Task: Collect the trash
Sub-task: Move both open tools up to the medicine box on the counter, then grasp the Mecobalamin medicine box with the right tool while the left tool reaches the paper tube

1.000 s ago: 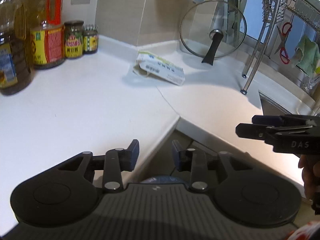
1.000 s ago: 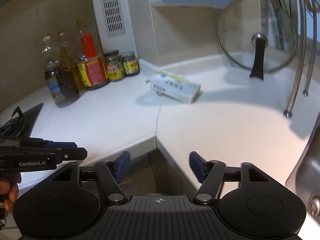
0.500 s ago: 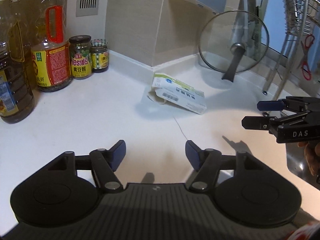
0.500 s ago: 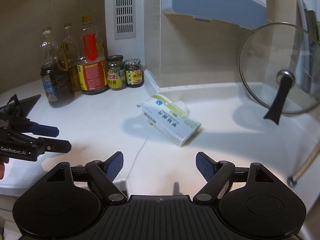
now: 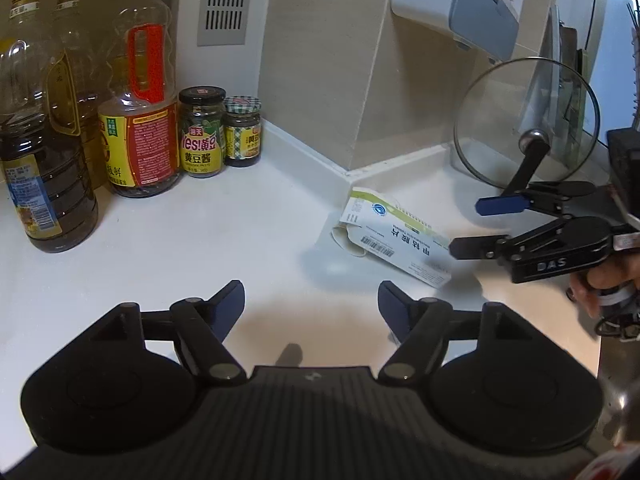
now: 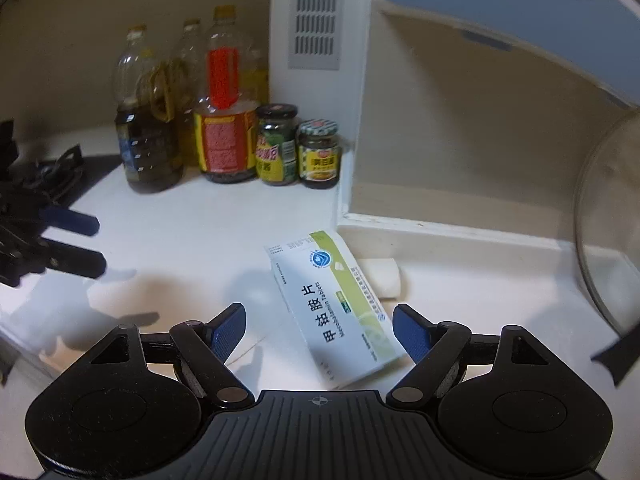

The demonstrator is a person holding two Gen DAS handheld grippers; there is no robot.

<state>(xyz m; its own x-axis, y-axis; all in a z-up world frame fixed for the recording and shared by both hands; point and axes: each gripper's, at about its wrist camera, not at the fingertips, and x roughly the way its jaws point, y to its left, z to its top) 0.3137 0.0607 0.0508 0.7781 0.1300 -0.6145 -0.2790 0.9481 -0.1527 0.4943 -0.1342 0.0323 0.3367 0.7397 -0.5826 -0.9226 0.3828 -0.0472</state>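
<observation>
Right gripper [image 6: 318,328]: jaws spread wide, nothing pinched. Its opening widened and has now levelled off. The near end of the box lies between the two blue pads, which stand clear of it on both sides. It points down at a slant, probably so the pads can come in from above and straddle the box's narrow width.

Left gripper [image 5: 311,300]: jaws have just been opening, and nothing lies between them, only bare worktop. It hangs to the left of the box and short of it, likely waiting as a helper or for another piece of trash.

Medicine box [image 6: 336,308]: the trash in question, a white and green tablet carton lying flat on the white worktop [image 5: 200,232] near the inner corner of the wall. One end flap [image 5: 347,238] hangs open, so it looks empty and light. It may slide or crush if squeezed hard.

White roll [image 6: 382,276]: a small pale scrap just behind the box, touching it or nearly so. Possibly trash too; I cannot tell what it is.

Bottles and jars [image 5: 152,120]: lined up against the back wall, well apart from the box and out of the way.

Glass lid [image 5: 528,124]: propped upright to the right of the box, clear of it.

Step in hand: the right gripper seems about to close on the box.
</observation>
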